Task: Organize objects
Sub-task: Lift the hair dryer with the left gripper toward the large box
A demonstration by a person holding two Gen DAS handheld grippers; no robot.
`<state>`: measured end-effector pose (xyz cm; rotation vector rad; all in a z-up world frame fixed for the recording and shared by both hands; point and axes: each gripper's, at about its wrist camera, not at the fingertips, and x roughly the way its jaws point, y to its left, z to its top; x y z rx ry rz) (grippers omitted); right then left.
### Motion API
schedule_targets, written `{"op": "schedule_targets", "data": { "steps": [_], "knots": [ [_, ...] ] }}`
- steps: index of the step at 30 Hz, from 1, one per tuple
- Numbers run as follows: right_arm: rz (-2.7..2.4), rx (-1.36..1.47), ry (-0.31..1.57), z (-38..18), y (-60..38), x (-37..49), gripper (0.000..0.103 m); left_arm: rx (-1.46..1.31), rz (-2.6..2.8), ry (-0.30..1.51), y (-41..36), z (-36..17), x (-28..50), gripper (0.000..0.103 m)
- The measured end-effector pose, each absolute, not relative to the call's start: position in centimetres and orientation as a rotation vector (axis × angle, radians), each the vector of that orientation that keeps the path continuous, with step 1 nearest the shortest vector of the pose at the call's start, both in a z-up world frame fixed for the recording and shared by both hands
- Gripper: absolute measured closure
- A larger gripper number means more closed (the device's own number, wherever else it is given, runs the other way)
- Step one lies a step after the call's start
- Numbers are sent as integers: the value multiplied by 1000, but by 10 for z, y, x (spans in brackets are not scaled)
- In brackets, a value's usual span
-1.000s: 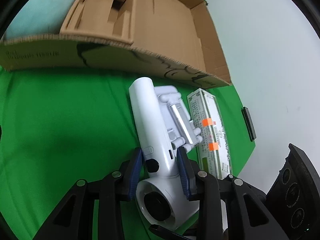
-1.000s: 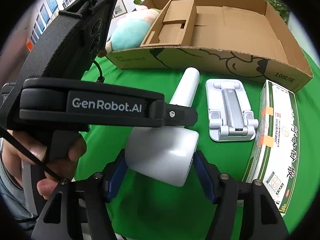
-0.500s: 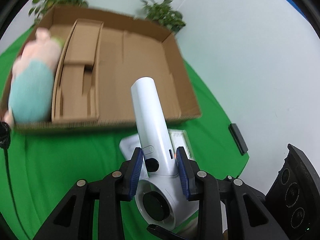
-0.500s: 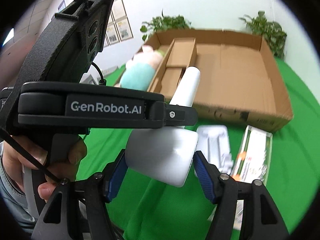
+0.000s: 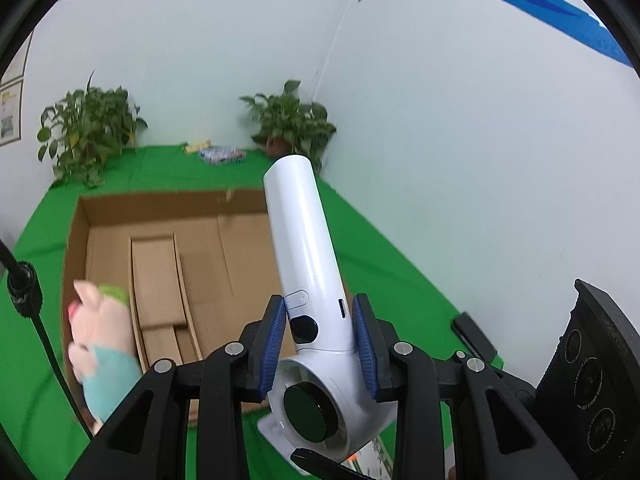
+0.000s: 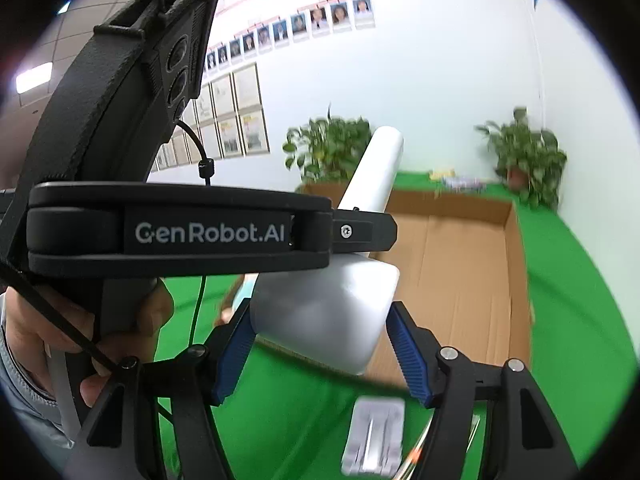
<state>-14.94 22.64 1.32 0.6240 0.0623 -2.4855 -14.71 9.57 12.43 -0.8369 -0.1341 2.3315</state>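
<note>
The left gripper [image 5: 320,344] clamps a white handheld fan [image 5: 308,276] at the base of its handle, blue pads pressed on both sides, lifted clear of the green cloth [image 5: 384,264]. The fan's long axis runs forward along the fingers, its handle end tilted up and away, its round head nearest the camera. The right gripper [image 6: 320,344] brackets the fan's head; whether its pads touch cannot be told. Beyond and below lies an open cardboard box [image 5: 80,236], a pink plush pig [image 5: 106,340] along its left side. A white stand [image 6: 374,438] lies blurred on the cloth.
</note>
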Motion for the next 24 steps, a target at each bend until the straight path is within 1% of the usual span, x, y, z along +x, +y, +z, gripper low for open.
{"op": "schedule_targets", "data": {
  "steps": [5, 11, 16, 24],
  "knots": [
    [-2503, 551, 80, 43, 223, -169, 38, -773, 2349, -130, 96, 169, -170, 72],
    [-2508, 566, 92, 52, 223, -184, 38, -773, 2347, -136, 99, 185, -198, 72],
    [-2502, 606, 99, 48, 219, -195, 38, -809, 2338, -156, 101, 173, -218, 72],
    [-2464, 704, 63, 19, 214, -219, 38, -921, 2324, -156, 104, 103, -259, 72]
  ]
}}
